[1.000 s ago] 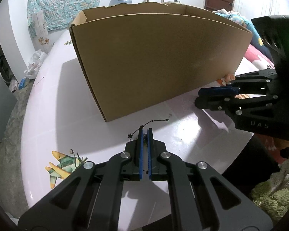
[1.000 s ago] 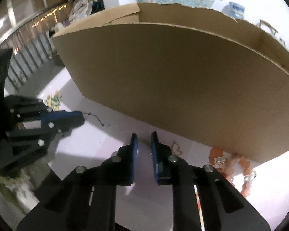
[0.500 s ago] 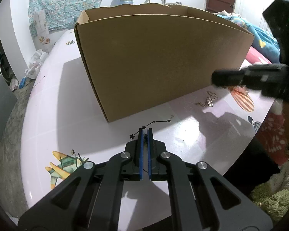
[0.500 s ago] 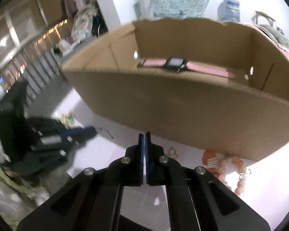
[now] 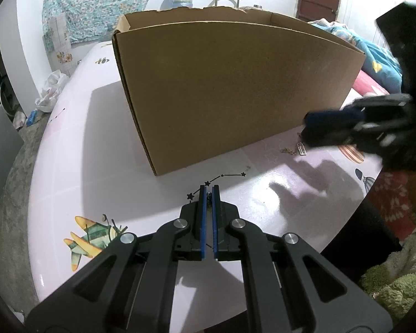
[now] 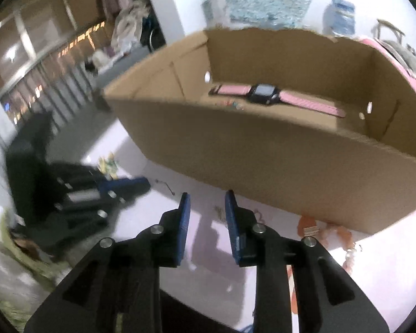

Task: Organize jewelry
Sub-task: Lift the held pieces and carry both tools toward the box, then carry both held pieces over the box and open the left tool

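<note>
Left tongs [image 5: 207, 195] pinch something tiny, unidentifiable; right tongs [image 6: 207, 201], blurred, have just been opening, nothing between.

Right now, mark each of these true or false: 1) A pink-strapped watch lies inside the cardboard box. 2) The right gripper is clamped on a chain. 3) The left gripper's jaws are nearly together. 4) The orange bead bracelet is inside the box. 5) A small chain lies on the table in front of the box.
1) True: the pink-strapped watch lies on the floor of the cardboard box.
2) False: the right gripper is open with nothing between its pads.
3) True: the left gripper is shut.
4) False: the orange bead bracelet lies on the table, outside the box.
5) True: the small chain rests there.
</note>
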Tool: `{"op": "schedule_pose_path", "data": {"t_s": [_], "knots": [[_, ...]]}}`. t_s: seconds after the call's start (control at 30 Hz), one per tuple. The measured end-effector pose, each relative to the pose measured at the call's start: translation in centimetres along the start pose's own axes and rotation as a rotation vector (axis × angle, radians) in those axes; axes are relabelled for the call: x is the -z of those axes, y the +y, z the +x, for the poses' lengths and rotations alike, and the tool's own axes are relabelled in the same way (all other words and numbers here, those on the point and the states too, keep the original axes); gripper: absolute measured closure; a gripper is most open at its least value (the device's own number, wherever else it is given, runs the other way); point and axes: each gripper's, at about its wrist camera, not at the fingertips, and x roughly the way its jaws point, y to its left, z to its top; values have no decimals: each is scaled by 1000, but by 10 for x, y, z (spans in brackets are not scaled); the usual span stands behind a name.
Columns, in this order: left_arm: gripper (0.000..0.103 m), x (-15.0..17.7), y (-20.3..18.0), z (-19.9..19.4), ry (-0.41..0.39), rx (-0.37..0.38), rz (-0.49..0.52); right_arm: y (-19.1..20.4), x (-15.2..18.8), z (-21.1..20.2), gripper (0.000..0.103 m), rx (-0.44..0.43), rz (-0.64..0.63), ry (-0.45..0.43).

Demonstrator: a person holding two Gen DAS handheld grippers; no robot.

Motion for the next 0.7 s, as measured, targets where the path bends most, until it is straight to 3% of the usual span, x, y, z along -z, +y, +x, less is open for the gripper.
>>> {"op": "schedule_pose_path", "data": {"t_s": [0.23,0.3,0.5,0.7], "knots": [[100,1,1,0,0,4,2,6,2,26,80,52,-103,40],[100,2,1,0,-3,5,1,5,0,27,98,62,-121,50],[100,3,3,0,-10,10,-5,-10,2,20,100,3,-37,44],[100,4,3,0,-17,12,-8,-25,1,-18,101,-50,90,-70]]}}
